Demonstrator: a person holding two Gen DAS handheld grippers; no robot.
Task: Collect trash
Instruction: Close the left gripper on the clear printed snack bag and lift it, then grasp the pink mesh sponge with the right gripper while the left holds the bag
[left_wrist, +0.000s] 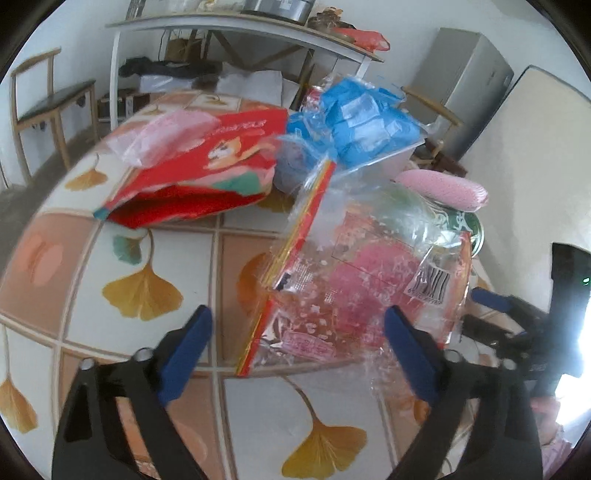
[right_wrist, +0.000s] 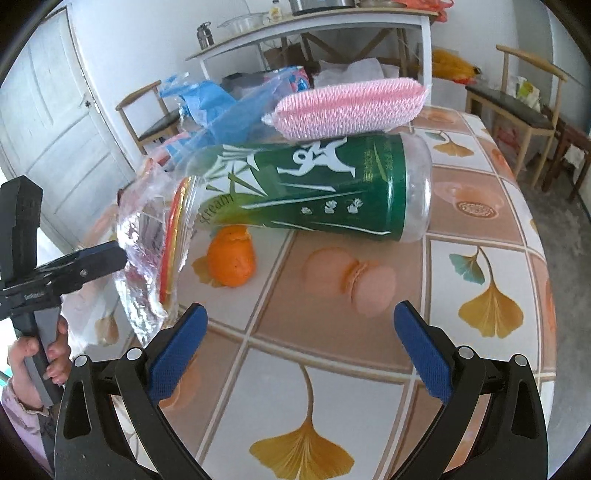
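Here, in the left wrist view, the left gripper (left_wrist: 299, 328) has its blue pads spread wide over a table (left_wrist: 184, 258) covered in a ginkgo-leaf cloth, and a crinkled clear wrapper (left_wrist: 351, 288) with a pink print and a barcode lies between and beyond them; whether the right-hand pad touches it I cannot tell. The wrapper's red and yellow edge runs from the near middle up and away. Behind it lie a red printed bag (left_wrist: 207, 173), opening toward the lower left, and a blue plastic packet (left_wrist: 362, 125). The right gripper (left_wrist: 491, 299) shows at the right edge. In the right wrist view, the right gripper (right_wrist: 301, 325) also stands with its fingers well apart, holding nothing. Ahead lies a green-labelled plastic cup (right_wrist: 314, 192) on its side, long axis left to right, clear base pointing right and mouth left. A pink sponge (right_wrist: 347, 107) rests on top of it. An orange peel (right_wrist: 232, 260) sits just below the cup. The left gripper (right_wrist: 107, 254) meets the wrapper (right_wrist: 147, 258) at the left
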